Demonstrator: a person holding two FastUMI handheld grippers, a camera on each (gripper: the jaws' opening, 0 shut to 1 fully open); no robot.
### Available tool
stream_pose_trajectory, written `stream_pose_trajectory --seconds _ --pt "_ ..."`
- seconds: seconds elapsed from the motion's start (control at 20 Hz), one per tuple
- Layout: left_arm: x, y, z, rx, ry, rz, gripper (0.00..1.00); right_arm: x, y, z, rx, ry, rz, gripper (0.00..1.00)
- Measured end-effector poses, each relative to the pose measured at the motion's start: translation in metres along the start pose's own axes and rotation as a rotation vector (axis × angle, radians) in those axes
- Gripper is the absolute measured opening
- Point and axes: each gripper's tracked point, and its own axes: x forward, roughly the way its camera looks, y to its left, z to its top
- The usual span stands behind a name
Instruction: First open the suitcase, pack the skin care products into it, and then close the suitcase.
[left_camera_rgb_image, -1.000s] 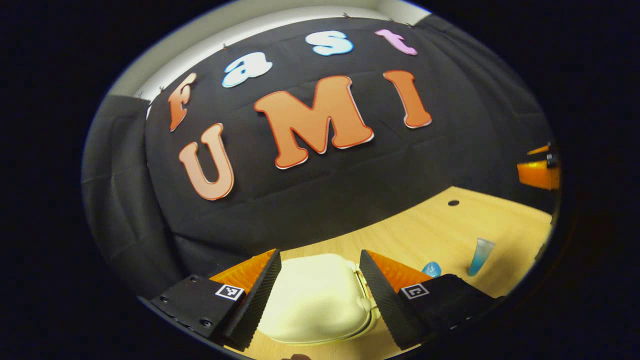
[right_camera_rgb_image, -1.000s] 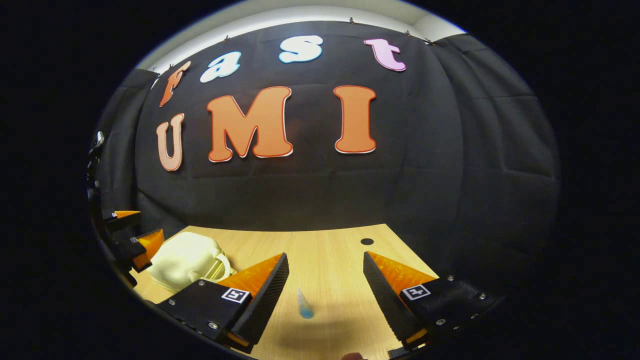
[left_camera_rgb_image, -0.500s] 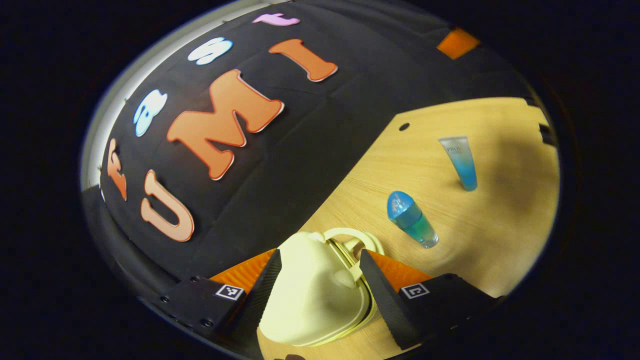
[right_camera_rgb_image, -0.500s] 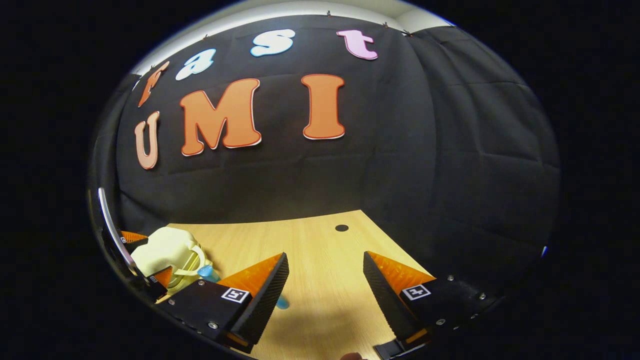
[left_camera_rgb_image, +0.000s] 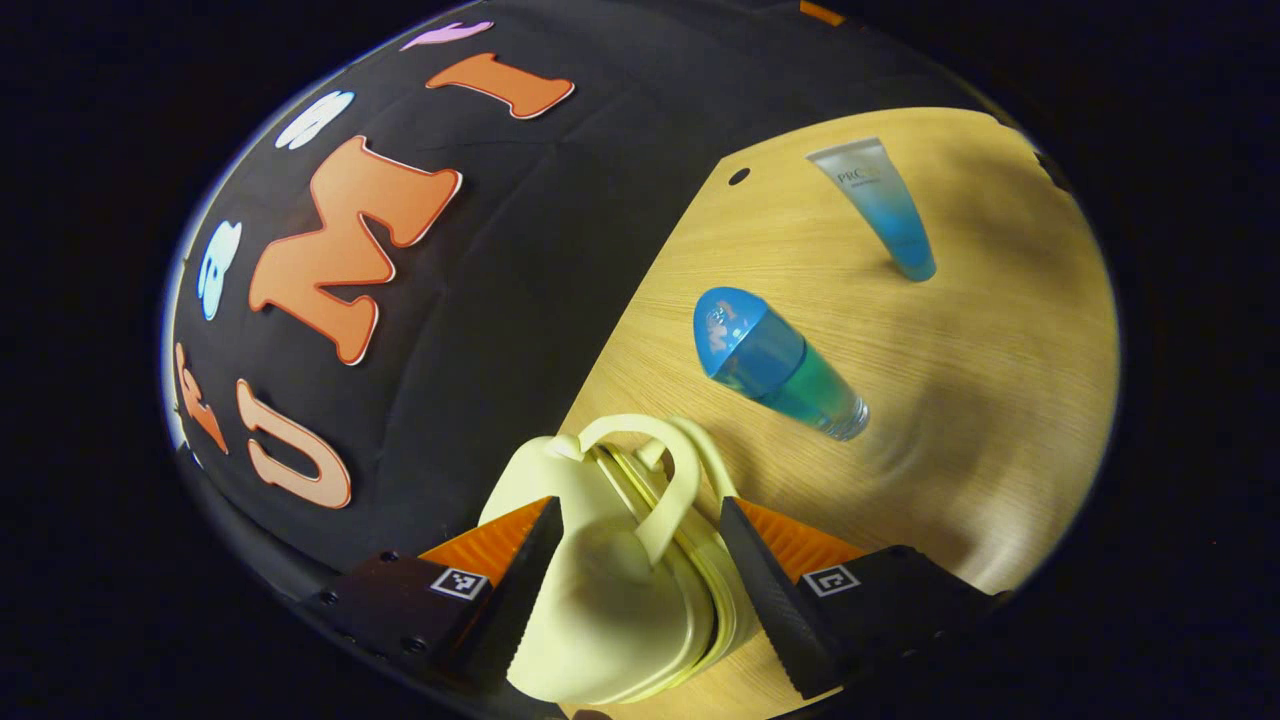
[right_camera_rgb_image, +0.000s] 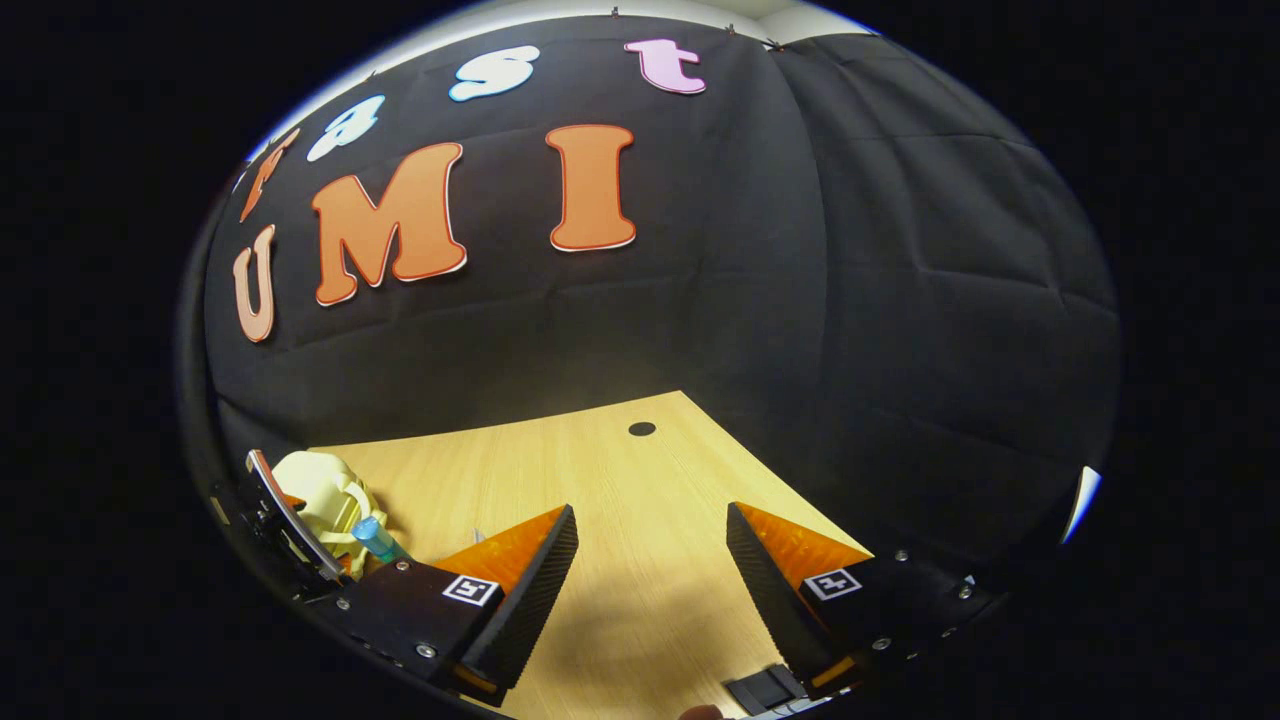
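Straddling the small cream suitcase (left_camera_rgb_image: 600, 590), the left gripper (left_camera_rgb_image: 640, 570) has its jaws spread to either side of the shell; whether both fingers actually press on it cannot be told. The suitcase lies shut on the wooden desk (left_camera_rgb_image: 960, 400) at its near left part, close to the black cloth wall, its looped handle (left_camera_rgb_image: 665, 480) standing up between the fingers. Just beyond it a blue-capped bottle (left_camera_rgb_image: 775, 365) lies on its side, and farther off a clear-to-blue tube (left_camera_rgb_image: 885, 210) rests near a round hole in the desk (left_camera_rgb_image: 739, 176). The right gripper (right_camera_rgb_image: 650, 570) hangs over bare desk, jaws released and holding nothing, well apart from the suitcase.
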Motion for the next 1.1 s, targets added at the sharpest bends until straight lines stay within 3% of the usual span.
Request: stream_pose_trajectory --seconds 0.15,0.35,0.4,0.5,0.55,0.6,0.65,0.75,0.85,1.0,1.1 --pt "0.018 0.003 0.003 0.028 0.005 0.006 0.98 0.002 -0.002 -0.002 0.0 0.007 -0.011 0.95" --pt "0.035 -0.01 -0.002 0.066 0.04 -0.044 0.94 0.005 0.002 -0.001 0.0 0.008 -0.014 0.95" --pt "0.038 -0.012 -0.004 0.075 0.053 -0.055 0.83 0.006 0.004 0.0 -0.002 0.007 -0.012 0.95" --pt "0.042 -0.016 -0.005 0.103 0.067 -0.067 0.34 0.008 0.009 -0.001 -0.004 0.011 -0.002 0.95" --pt "0.043 -0.014 -0.003 0.124 0.085 -0.045 0.39 0.009 0.012 0.001 -0.002 0.01 0.005 0.95" --pt "0.041 -0.012 -0.003 0.139 0.082 -0.037 0.21 0.009 0.016 0.002 -0.002 0.009 0.015 0.95" --pt "0.04 -0.01 0.0 0.128 0.074 -0.023 0.13 0.008 0.019 0.002 -0.005 0.009 0.023 0.95" --pt "0.038 -0.008 -0.002 0.088 0.085 -0.047 0.05 0.007 0.027 0.004 -0.021 0.005 0.042 0.95" --pt "0.033 -0.002 -0.002 0.013 0.097 -0.083 0.04 0.008 0.035 0.007 -0.043 0.001 0.066 0.95" --pt "0.016 0.018 0.006 -0.217 0.097 -0.144 0.04 0.015 0.055 0.016 -0.051 -0.005 0.126 0.95" --pt "0.01 0.034 0.014 -0.339 0.072 -0.155 0.04 0.023 0.065 0.02 -0.047 0.001 0.127 0.95"
